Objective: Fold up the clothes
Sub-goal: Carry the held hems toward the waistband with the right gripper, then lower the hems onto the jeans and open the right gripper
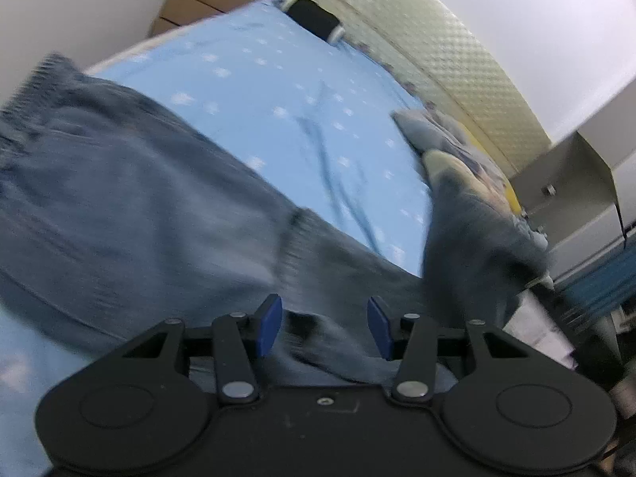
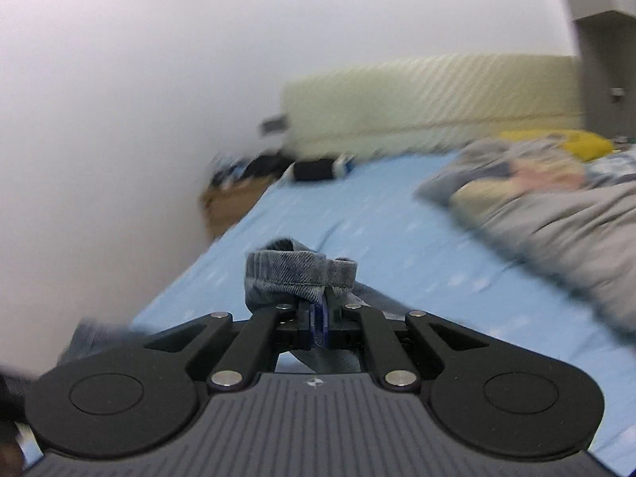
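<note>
While the left fingers [image 1: 280,328] stand released over the jeans [image 1: 119,183], only the right view shows right fingers [image 2: 318,320] clenched on denim.

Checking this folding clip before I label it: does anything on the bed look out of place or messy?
Mostly ordinary. The blue denim garment lies bunched rather than flat, one hem pinched in the right tool. A rumpled grey blanket is heaped on the light blue sheet. Blur hides finer detail.

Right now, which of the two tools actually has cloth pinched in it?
The right tool: its blue pads are shut tight on the hem of the denim garment. The left tool stands open above the fabric, gripping nothing.
</note>
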Demonstrator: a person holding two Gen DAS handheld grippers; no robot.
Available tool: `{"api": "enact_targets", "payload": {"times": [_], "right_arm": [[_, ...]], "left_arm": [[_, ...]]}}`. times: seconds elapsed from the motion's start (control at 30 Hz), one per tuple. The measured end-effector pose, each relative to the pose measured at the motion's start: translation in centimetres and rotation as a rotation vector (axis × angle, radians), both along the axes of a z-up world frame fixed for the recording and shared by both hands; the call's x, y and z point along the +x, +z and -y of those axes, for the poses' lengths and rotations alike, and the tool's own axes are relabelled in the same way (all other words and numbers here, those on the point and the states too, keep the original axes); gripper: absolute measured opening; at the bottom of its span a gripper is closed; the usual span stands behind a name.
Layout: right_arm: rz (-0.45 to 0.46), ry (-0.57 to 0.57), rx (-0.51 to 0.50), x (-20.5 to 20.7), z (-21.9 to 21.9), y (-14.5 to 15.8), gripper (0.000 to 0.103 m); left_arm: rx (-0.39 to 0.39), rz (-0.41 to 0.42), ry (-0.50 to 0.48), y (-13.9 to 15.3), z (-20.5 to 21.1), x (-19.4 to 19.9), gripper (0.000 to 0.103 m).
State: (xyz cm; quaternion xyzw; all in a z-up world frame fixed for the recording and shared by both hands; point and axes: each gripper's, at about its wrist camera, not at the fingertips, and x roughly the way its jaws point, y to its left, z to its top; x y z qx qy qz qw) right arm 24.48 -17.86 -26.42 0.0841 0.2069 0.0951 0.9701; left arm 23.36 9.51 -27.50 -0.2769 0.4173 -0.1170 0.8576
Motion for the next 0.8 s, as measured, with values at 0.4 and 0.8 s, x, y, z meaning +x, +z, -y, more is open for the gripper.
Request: {"api": "enact_targets", "payload": {"times": [0.4,0.8], "right_arm": [[-0.151,0.073,-0.292,-3.6,-6.4,-5.0,0.02],[-0.294,-0.053,-0.085,2.9,-2.6,0.9,0.043]], "left_arm": [[-0.032,0.009,-0.12,0.3,-3.5,4.6,0.048],[0.195,0.041,-0.465,-2.5,4.0,12.2,0.048]]}}
